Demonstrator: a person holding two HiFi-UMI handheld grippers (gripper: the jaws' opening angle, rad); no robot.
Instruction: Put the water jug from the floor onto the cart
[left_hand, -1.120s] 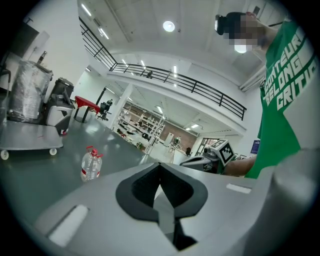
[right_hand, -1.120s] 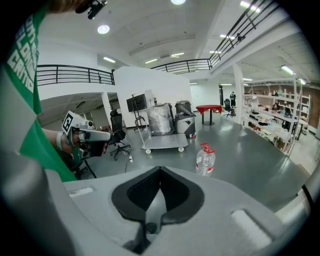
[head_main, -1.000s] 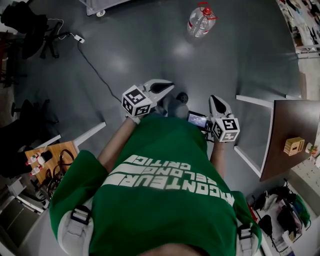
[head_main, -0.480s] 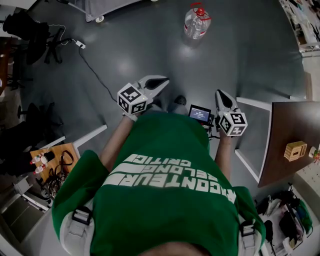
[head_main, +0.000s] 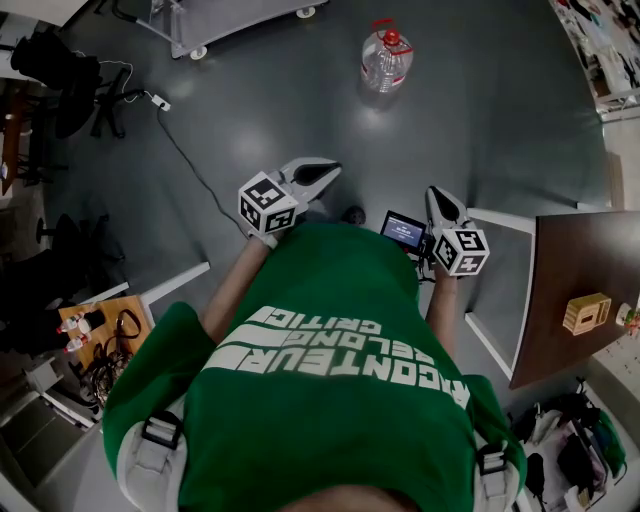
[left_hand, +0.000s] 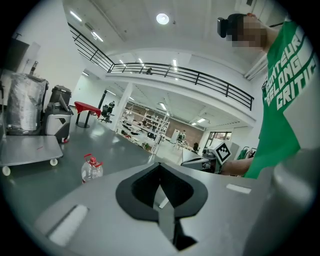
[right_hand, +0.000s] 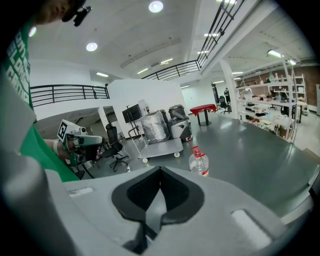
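A clear water jug (head_main: 385, 60) with a red cap and handle stands upright on the grey floor, well ahead of both grippers. It also shows in the left gripper view as the jug (left_hand: 91, 169) and in the right gripper view as the jug (right_hand: 199, 162). The flat wheeled cart (head_main: 225, 15) sits at the far left of the jug; the cart (right_hand: 161, 146) bears wrapped machines. My left gripper (head_main: 328, 171) and right gripper (head_main: 436, 193) are held out in front of the person's chest, both shut and empty. The jaws of each meet in their own views (left_hand: 160, 165) (right_hand: 160, 170).
A power strip with its cable (head_main: 156, 76) lies on the floor at left, next to an office chair (head_main: 75, 65). A brown table (head_main: 575, 270) stands at right, with a white frame (head_main: 500, 215) on the floor beside it. A wooden board (head_main: 105, 305) with clutter is at lower left.
The person has walked toward the jug, which now sits lower and more to the left in the head view. More of the cart shows at the top. Both grippers stay shut.
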